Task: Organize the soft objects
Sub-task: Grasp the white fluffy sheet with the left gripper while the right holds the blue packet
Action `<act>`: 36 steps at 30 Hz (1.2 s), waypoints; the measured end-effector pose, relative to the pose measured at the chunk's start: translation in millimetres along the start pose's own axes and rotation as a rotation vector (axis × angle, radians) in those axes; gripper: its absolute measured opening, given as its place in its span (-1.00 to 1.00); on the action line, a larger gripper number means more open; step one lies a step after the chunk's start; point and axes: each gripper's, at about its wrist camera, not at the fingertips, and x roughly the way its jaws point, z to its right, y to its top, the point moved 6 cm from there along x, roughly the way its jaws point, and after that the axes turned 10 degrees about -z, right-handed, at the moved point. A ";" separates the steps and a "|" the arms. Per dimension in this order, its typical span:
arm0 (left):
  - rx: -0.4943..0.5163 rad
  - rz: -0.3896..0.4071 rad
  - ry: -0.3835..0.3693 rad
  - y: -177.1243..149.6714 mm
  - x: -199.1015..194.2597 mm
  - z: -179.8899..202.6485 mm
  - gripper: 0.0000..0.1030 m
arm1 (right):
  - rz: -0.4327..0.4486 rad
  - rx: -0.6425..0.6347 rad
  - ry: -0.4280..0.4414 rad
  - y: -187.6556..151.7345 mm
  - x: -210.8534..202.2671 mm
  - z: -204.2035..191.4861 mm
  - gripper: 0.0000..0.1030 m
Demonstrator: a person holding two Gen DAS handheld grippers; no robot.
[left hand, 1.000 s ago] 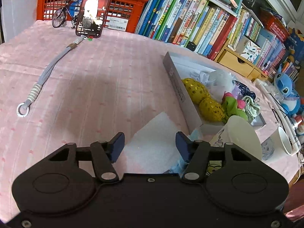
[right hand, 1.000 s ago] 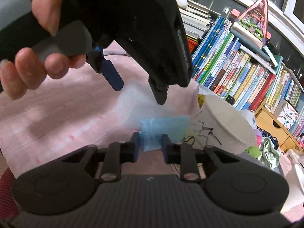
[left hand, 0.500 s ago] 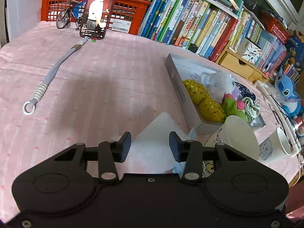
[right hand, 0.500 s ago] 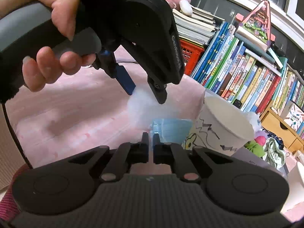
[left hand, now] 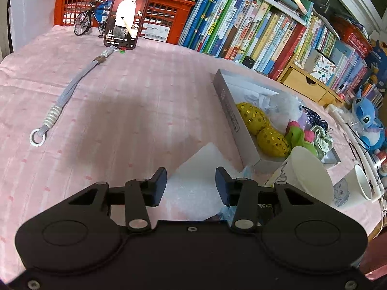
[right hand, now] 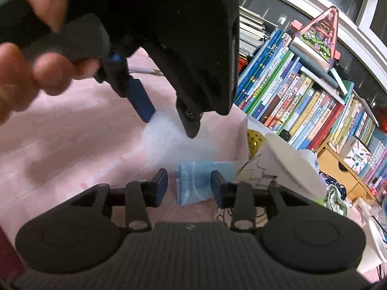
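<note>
A white foam sheet (left hand: 193,183) lies flat on the pink cloth; my left gripper (left hand: 191,186) is open just above it, one finger on each side. The sheet also shows in the right wrist view (right hand: 174,142) under the left gripper (right hand: 169,123). A light blue mesh pouch (right hand: 200,181) lies on the cloth between the open fingers of my right gripper (right hand: 188,187), not gripped. A grey box (left hand: 229,111) to the right holds yellow dotted balls (left hand: 263,130), white wrapping and green and pink soft things (left hand: 300,135).
A tipped paper cup (left hand: 307,176) lies beside the box, close to both grippers; a second cup (left hand: 353,191) is further right. A grey strap (left hand: 67,91), a phone (left hand: 128,14), a toy bicycle and a red crate stand at the back. Books line the right side.
My right gripper closed near the blue pouch, then opened wide again; the pouch stays on the cloth. My left gripper narrowed, then opened, and hovers over the foam sheet.
</note>
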 end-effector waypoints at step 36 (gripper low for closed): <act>0.132 0.025 0.086 -1.7 6.9 22.3 0.21 | 0.139 -0.004 0.278 -27.6 -74.9 13.2 -0.48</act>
